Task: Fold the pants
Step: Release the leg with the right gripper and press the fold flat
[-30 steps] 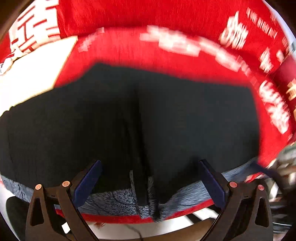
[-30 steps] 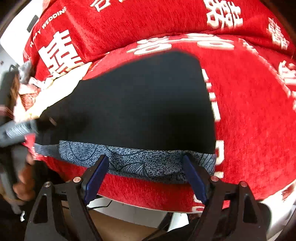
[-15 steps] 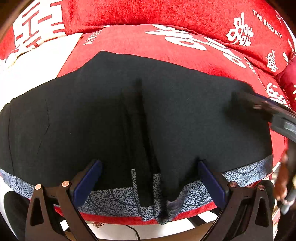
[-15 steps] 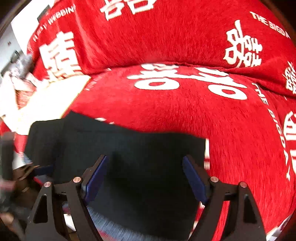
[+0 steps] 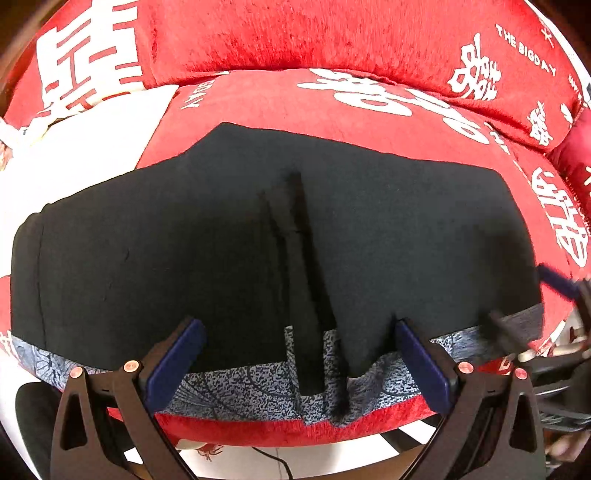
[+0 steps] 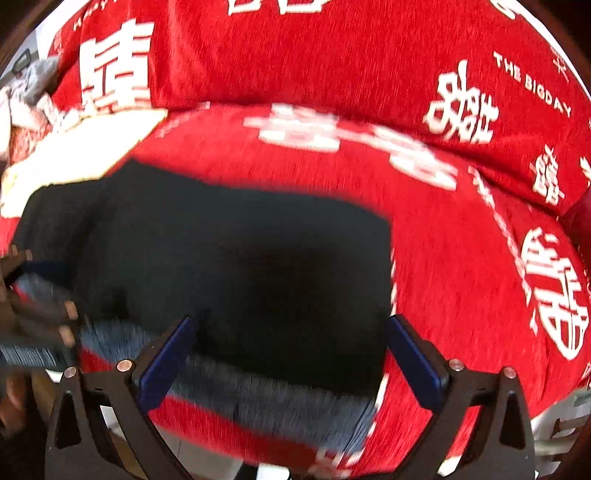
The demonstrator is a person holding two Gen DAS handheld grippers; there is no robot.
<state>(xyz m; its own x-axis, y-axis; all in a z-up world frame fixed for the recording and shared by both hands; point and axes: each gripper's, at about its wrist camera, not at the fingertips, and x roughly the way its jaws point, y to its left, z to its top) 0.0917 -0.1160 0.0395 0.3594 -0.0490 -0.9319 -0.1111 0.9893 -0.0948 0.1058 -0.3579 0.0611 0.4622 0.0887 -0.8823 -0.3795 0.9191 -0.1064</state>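
Black pants [image 5: 388,236] with a grey patterned waistband [image 5: 240,387] lie spread flat on the red sofa seat [image 5: 280,99], waistband at the front edge. A dark crease runs down their middle. My left gripper [image 5: 299,350] is open and empty, its jaws wide apart just above the waistband. My right gripper [image 6: 288,350] is open and empty over the right end of the pants [image 6: 258,266]; that view is blurred. The right gripper also shows at the right edge of the left wrist view [image 5: 557,291].
The sofa has a red backrest [image 5: 314,33] with white characters. A white cushion [image 5: 74,147] lies at the left beside the pants. Crumpled clothes [image 6: 22,99] sit at the far left. The floor shows below the seat's front edge [image 5: 332,458].
The right gripper has pulled back toward the seat's front edge, so the waistband shows between its jaws again. The left gripper has stayed almost still over the waistband.
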